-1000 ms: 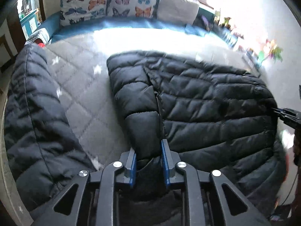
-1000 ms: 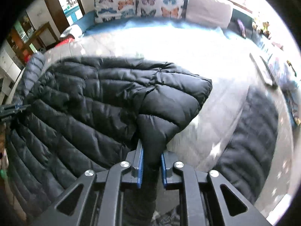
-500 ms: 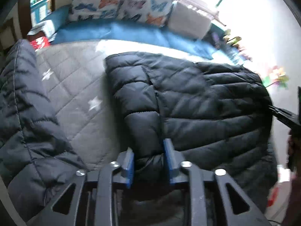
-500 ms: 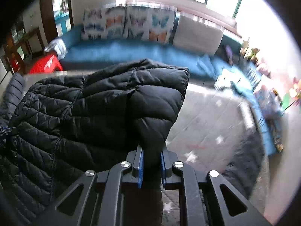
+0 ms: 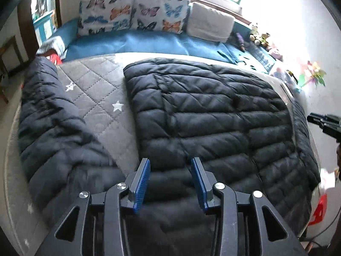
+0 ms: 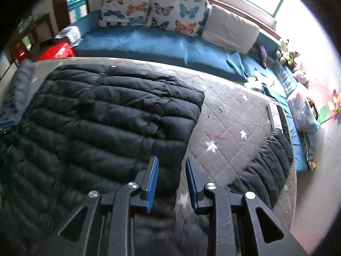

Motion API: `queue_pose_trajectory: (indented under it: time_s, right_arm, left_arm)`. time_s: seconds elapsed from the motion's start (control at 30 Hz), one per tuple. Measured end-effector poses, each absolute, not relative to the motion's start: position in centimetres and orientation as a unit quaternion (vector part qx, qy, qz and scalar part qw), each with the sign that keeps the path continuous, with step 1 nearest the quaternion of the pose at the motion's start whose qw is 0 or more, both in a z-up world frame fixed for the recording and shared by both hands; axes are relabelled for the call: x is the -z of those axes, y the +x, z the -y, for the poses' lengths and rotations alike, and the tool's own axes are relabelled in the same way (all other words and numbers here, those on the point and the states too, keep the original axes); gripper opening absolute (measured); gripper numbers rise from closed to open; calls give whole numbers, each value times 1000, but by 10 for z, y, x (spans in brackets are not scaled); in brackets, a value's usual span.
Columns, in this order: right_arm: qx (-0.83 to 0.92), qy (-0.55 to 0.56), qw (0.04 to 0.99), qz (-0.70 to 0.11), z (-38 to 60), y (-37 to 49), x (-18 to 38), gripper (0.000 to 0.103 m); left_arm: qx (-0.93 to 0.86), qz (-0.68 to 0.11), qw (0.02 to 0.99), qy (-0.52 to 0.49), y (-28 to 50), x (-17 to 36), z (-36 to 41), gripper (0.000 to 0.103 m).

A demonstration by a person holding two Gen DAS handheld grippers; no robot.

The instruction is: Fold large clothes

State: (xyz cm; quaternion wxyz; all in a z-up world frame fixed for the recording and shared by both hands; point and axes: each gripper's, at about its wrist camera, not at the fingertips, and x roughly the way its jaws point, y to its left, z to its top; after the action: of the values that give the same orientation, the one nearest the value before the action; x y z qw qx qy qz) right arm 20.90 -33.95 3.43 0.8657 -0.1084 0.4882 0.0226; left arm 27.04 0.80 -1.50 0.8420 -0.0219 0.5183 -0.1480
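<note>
The black puffer jacket, released a moment ago, now lies folded on the grey quilted mattress, both tongs, left and right, opening with nothing clamped between them, so this fold appears complete.

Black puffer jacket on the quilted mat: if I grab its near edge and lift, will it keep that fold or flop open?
The black puffer jacket probably droops rather than holds shape: its folded panel lies soft and creased on the quilted mat. Its puffy quilting suggests it is light for its bulk. The shiny shell may slip, so take a deep bite with the left hand-held gripper, whose jaws are opening.
</note>
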Motion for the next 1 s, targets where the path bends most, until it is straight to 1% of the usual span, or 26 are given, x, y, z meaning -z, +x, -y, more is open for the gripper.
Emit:
queue_pose_trajectory:
  time_s: [0.13,0.27,0.37,0.5,0.7,0.8,0.93,1.0]
  right_arm:
    - [-52,-124,866,-482,332,168,-42,29]
    - [-95,-136,860,-483,317,136,-35,29]
    - [-140,-134,851,-488,298,107,-21,30]
    - [-201,-143,829,-502,268,73,13,30]
    - [-232,-120,815,-518,250,44,62,30]
    - [-229,-118,818,-514,250,38,81,31]
    - [-231,-105,815,-521,252,47,73,32]
    - [-231,-101,828,-500,248,51,57,32]
  left_arm:
    - [167,-504,847,13,208,-5,7,43]
    - [204,-505,837,45,142,-5,34,43]
    - [248,-499,828,55,95,1,56,43]
    - [296,-487,818,79,44,13,88,43]
    - [315,-465,820,110,1,35,112,43]
    - [314,-474,815,116,-9,50,113,43]
    - [303,-468,819,135,-19,70,116,43]
    - [305,-468,819,129,-16,71,113,43]
